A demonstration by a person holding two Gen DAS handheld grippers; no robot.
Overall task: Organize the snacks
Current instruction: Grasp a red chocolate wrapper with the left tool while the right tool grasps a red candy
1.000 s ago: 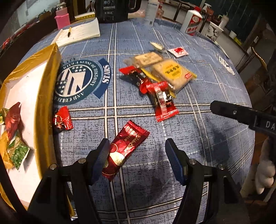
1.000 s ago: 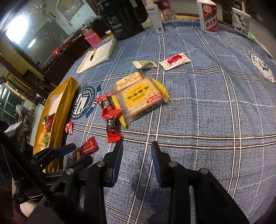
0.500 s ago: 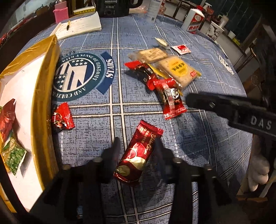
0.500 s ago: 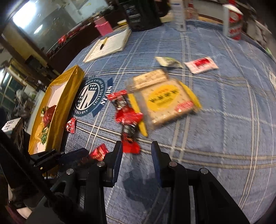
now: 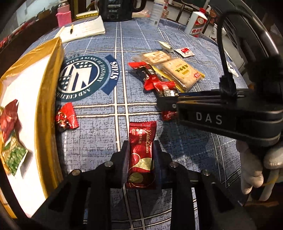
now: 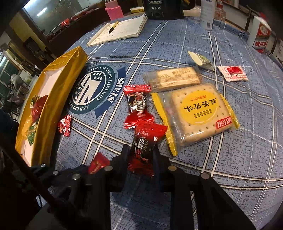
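My left gripper [image 5: 141, 152] is shut on a dark red Golden Crown packet [image 5: 141, 141], which lies lengthwise between its fingers on the blue tablecloth. Just right of it, my right gripper [image 6: 140, 155] points down over a red-and-black snack bar [image 6: 141, 148]. Its jaws are closing and the pads touch the wrapper's sides. From the left wrist view the right gripper [image 5: 167, 104] reaches in from the right, held by a gloved hand [image 5: 253, 169]. The gold tray [image 5: 47, 99] on the left holds a red packet [image 5: 8, 118] and a green one [image 5: 16, 155].
Loose on the cloth are a small red candy [image 6: 64, 125], a second red-and-black bar [image 6: 138, 100], a yellow biscuit pack [image 6: 198, 113], a beige cracker pack [image 6: 175, 77] and two small sachets [image 6: 232, 73]. A notebook with pen [image 6: 120, 30], black kettle [image 6: 162, 8] and bottles stand at the back.
My left gripper has closed on the Golden Crown packet, which now points straight ahead. My right gripper moved left and down over the red-and-black bar, and its jaws narrowed onto it.
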